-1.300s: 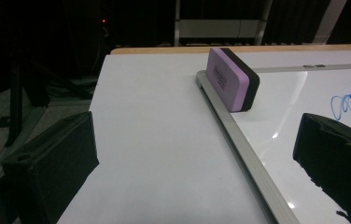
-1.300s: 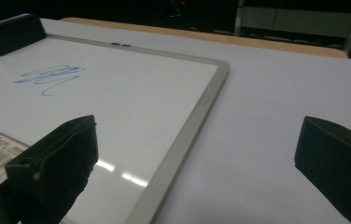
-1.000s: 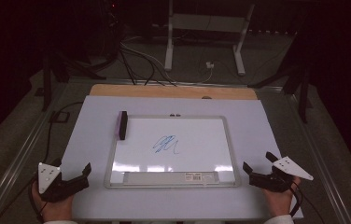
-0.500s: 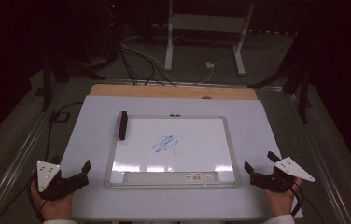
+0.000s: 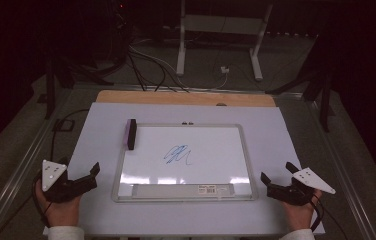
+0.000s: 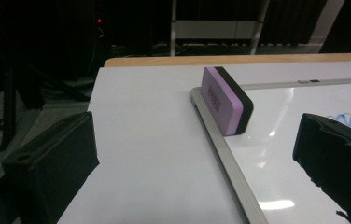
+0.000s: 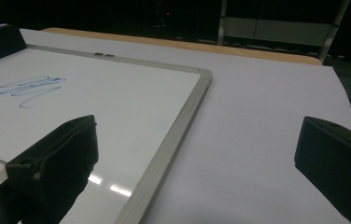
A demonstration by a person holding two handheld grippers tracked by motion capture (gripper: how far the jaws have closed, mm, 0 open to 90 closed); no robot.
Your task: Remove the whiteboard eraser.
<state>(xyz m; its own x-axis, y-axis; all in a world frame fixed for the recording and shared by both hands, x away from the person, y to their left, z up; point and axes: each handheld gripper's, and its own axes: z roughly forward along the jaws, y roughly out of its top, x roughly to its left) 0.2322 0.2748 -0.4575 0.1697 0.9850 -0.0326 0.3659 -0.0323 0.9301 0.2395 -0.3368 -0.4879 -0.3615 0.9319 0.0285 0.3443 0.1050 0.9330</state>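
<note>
Whiteboard [image 5: 211, 160] with a silver frame lies flat in the middle of a white table [image 5: 286, 135], its long side running left to right. A small blue scribble [image 5: 177, 154] sits near the centre of its glossy surface, and a narrow tray with a label strip runs along its near edge. An eraser [image 5: 131, 134], lilac on one side and black felt on the other, stands on its long edge at the board's far left corner, resting right against the frame; from the left gripper view it [image 6: 226, 100] looks like a rounded block with small print on the lilac face.

The left gripper [image 5: 87, 176] rests at the near left of the table, just beside the board's near left corner, jaws spread wide with nothing between them. The right gripper [image 5: 276, 180] sits at the near right, just off the board's near right corner, also released and empty. Both point toward the board.
</note>
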